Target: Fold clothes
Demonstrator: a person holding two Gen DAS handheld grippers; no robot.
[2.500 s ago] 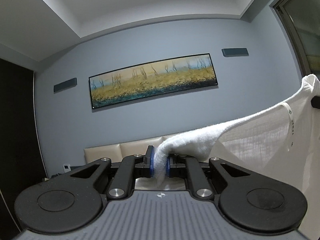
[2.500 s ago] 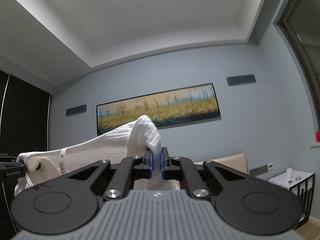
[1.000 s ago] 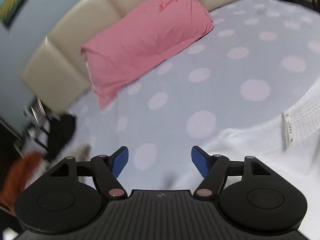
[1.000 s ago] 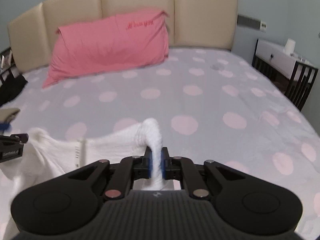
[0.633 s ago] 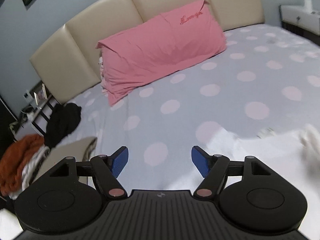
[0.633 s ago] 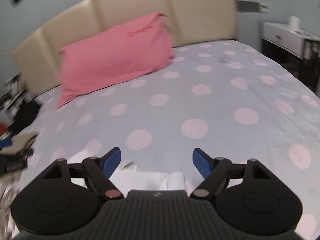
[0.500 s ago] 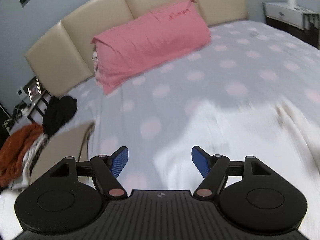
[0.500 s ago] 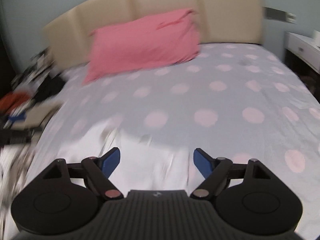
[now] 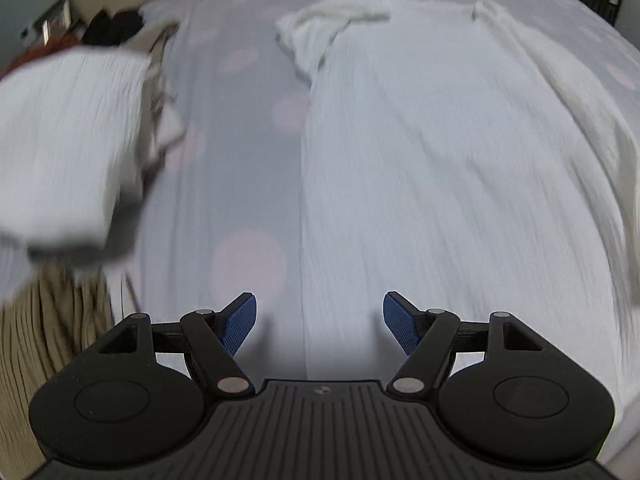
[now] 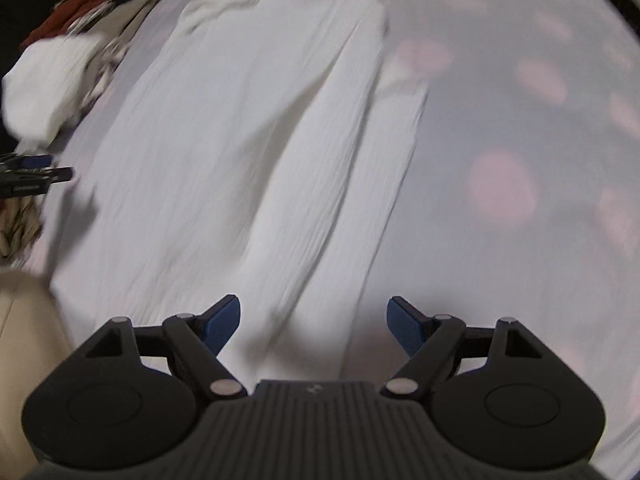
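The left gripper [image 9: 319, 323] and right gripper [image 10: 313, 325] both point downward, blue-padded fingers spread wide, holding nothing.

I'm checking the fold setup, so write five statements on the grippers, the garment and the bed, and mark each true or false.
1. The left gripper is open and holds nothing. True.
2. The right gripper is clamped on the white garment. False: its jaws stand wide apart, with the cloth lying under them.
3. The garment lies spread out on the dotted bedsheet. True.
4. The garment is already folded into a small square. False: it is stretched out long, with a sleeve bunched at the far end.
5. A pile of other clothes sits to the left of the garment in the left wrist view. True.
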